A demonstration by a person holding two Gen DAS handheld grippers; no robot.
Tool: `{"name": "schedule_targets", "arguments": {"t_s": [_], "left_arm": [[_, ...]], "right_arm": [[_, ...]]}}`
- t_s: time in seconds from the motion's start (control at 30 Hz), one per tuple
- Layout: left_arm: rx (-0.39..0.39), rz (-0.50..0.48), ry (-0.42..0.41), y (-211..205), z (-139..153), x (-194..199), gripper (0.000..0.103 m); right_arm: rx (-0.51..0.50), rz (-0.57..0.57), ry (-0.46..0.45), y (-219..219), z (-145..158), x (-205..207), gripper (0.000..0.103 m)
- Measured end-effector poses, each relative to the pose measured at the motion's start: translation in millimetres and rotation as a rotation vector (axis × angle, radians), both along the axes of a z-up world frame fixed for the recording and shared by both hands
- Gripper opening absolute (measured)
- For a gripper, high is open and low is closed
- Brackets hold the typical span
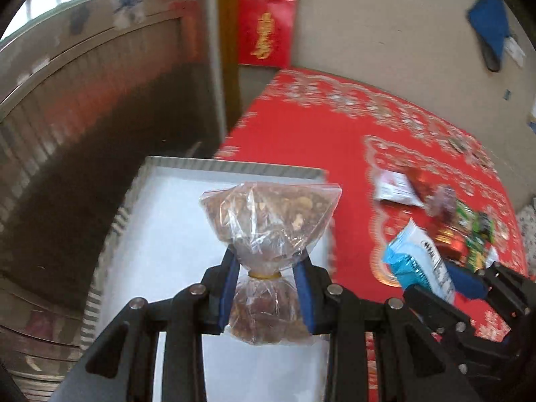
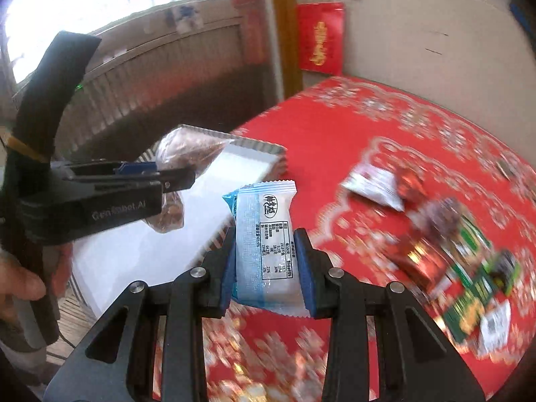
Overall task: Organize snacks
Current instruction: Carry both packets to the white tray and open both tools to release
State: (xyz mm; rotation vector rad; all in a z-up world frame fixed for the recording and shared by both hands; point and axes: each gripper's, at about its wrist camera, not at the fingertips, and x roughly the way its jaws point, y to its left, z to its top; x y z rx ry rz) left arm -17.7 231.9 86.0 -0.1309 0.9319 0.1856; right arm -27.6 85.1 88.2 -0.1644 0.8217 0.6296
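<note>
My left gripper [image 1: 267, 269] is shut on a clear plastic bag of brown nuts [image 1: 271, 217], pinched at its yellow tie, and holds it over a white tray [image 1: 160, 234] with a ribbed rim. My right gripper [image 2: 266, 254] is shut on a blue and white snack packet [image 2: 264, 244], above the red tablecloth by the tray's right edge [image 2: 264, 154]. In the left wrist view the right gripper [image 1: 469, 288] and its packet [image 1: 418, 261] show at the lower right. In the right wrist view the left gripper [image 2: 167, 177] and the nut bag [image 2: 187, 157] hang over the tray.
A loose pile of snacks lies on the red patterned tablecloth [image 1: 318, 127] to the right: a white packet [image 2: 378, 184], red boxes [image 2: 418, 261] and green packets [image 2: 475, 284]. A wall with red posters [image 1: 266, 28] stands behind. A railing and window are at the left.
</note>
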Motion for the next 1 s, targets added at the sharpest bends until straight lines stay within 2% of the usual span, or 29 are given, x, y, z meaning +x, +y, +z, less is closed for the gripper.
{"name": "schedule_targets", "arguments": {"t_s": [0.27,0.57,0.9,0.93,1.0], "left_arm": [[0.001,0.098,0.074,45,-28,27,0.035],[-0.013,0.159,0.135,67,-57,41,0.035],[-0.011,0.187,0.145,74,-67,49,0.037],[-0.009,0.188,0.148,74,-67,48,0.038],[-0.007,0.204,0.152,75,-68,48,0.054]], "right_arm": [[-0.016,0.054,0.021,60,-8,38,0.032],[-0.082,0.099,0.075,108,-32,74,0.032],[-0.104,0.112,0.165,121,-62,88,0.032],[-0.101,0.115,0.166,121,-62,86,0.032],[-0.095,0.115,0.161,120,-61,84,0.033]]}}
